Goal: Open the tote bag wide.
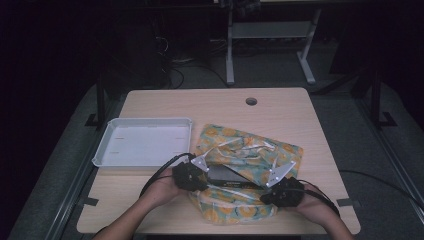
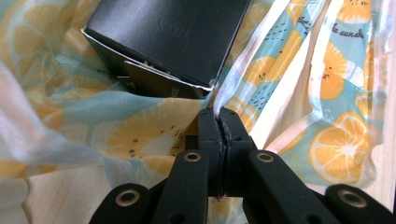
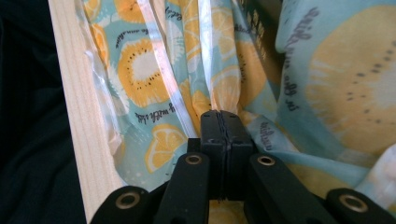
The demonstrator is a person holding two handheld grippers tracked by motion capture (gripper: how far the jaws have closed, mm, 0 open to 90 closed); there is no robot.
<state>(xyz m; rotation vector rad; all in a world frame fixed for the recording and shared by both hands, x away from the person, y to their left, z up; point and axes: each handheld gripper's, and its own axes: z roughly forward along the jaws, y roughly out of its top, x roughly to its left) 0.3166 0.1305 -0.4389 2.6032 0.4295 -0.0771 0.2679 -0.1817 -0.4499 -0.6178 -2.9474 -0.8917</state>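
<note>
At the near edge of the light wooden table [image 1: 150, 210], the person's two forearms come in from below, each hand carrying a black two-jaw gripper. The left gripper [image 1: 192, 172] sits at the left edge of a thin plastic bag printed with orange and yellow citrus slices on pale blue [image 1: 250, 155]. In the left gripper view, its jaws [image 2: 219, 122] are pressed fully together, and a fold of the bag's film runs up from between their tips, so it is clamped on the bag. The right gripper [image 1: 280, 187] is at the bag's right near side. In the right gripper view, its jaws [image 3: 220, 122] are also fully closed, with a gathered strip of the printed film [image 3: 224, 88] rising from between the tips, so it pinches the bag as well.

Between the two grippers lies a flat black cardboard box [image 1: 227, 176], partly inside the bag's opening. In the left gripper view the box [image 2: 173, 37] is just beyond the jaw tips, with one corner a little torn and showing a white edge. The bag lies crumpled on the table, and spreads from the near edge toward the middle.

Farther left, near the bag but not touching it as far as I can see, stands a shallow white rectangular plastic tray [image 1: 107, 150]. Near the far edge, the tabletop has a small round hole [image 1: 251, 101].
</note>
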